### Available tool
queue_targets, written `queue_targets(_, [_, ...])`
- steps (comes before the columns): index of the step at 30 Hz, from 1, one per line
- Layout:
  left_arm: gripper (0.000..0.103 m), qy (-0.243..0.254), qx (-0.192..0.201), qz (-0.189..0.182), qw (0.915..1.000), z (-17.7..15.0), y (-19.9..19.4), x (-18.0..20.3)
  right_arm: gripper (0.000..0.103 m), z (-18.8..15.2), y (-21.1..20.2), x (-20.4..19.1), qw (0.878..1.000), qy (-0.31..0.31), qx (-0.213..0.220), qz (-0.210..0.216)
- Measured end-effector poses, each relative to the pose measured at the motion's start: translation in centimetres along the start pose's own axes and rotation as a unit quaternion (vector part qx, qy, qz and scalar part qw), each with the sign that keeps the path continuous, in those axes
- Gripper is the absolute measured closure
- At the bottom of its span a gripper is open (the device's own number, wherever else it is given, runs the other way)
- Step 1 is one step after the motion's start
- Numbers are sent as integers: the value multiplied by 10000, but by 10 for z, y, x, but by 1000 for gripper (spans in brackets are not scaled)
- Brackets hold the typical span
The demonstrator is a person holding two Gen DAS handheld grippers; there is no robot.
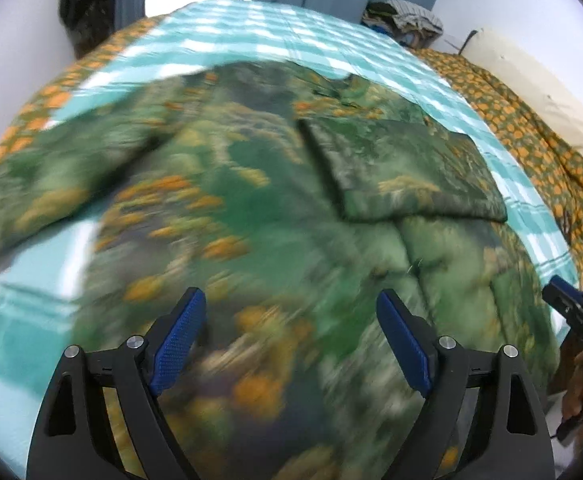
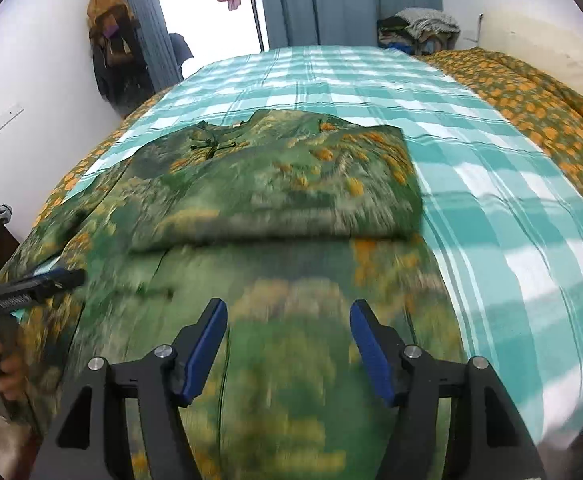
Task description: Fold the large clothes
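The green flowered garment (image 2: 275,184) lay spread on the bed's teal checked sheet (image 2: 491,208), one side folded over onto its middle. Above its near end the left claw (image 1: 291,336) stood wide open, holding nothing. The right claw (image 2: 287,344) was also open and empty

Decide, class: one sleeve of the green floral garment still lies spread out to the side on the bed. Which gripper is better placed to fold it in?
Probably the left gripper: the spread sleeve lies on its side, and its jaws stand open and empty. The right gripper faces the already folded side.
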State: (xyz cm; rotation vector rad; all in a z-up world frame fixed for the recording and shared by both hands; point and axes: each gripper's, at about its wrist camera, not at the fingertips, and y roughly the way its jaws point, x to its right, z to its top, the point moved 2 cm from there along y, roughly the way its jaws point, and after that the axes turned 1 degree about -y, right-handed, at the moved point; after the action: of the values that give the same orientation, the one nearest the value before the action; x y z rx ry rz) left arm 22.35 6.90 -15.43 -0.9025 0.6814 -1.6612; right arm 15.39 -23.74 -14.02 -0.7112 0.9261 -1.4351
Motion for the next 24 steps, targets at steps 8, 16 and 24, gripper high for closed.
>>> queue_targets(8, [9, -673, 386, 572, 9953, -10, -56, -74, 38, -21, -19, -18, 9987, -491, 128, -96])
queue_targets(16, [9, -2458, 525, 280, 9675, -21, -63, -164, 38, -25, -34, -34, 9971, -704, 278, -18])
queue_targets(24, [9, -4338, 915, 261, 8960, -10, -42, -295, 38, -31, -30, -49, 9965, -834, 72, -35])
